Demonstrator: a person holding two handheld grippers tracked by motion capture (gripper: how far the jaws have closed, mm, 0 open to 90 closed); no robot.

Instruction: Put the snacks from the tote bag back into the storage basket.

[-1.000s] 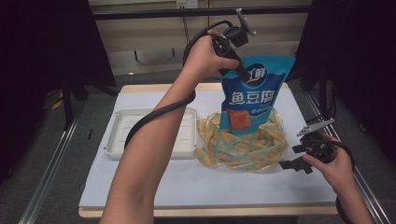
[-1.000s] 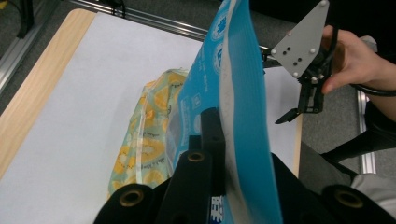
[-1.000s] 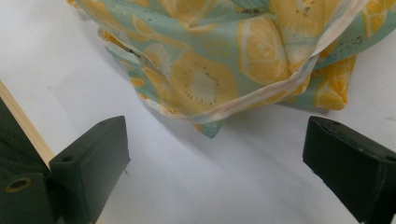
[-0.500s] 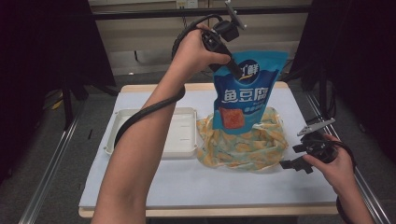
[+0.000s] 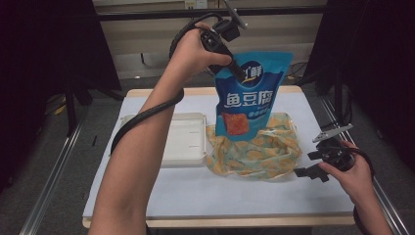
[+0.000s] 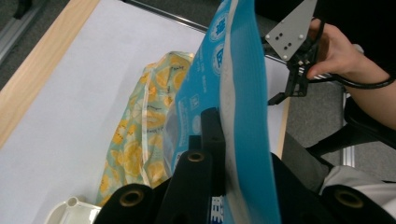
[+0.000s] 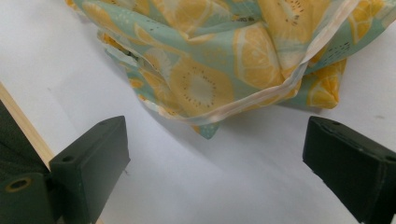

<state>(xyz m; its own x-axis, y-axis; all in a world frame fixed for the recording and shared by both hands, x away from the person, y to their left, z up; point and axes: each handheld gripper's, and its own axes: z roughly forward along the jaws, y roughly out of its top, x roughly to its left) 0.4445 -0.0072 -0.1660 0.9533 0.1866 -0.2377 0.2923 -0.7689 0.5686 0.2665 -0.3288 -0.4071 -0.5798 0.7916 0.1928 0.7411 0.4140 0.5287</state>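
A blue snack pouch (image 5: pixel 247 98) with white lettering hangs in the air above the back of the table, and my left gripper (image 5: pixel 238 73) is shut on its top edge. In the left gripper view the pouch (image 6: pixel 243 93) stands edge-on between the black jaws of the left gripper (image 6: pixel 219 126). Below it a lemon-print fabric bag (image 5: pixel 259 152) lies crumpled on the white table cover. My right gripper (image 5: pixel 306 164) rests low at the bag's right edge, open. In the right gripper view the bag (image 7: pixel 210 70) lies just beyond the wide-apart jaws of the right gripper (image 7: pixel 219 154), nothing between them.
A shallow white tray (image 5: pixel 183 139) sits left of the fabric bag. The table (image 5: pixel 195 196) has a wooden rim, and its right front edge runs close to my right hand. Dark stands and metal rails flank both sides.
My left hand has carried the blue pouch leftward and a little higher, so it now hangs over the bag's left part. The right hand has stayed where it was.
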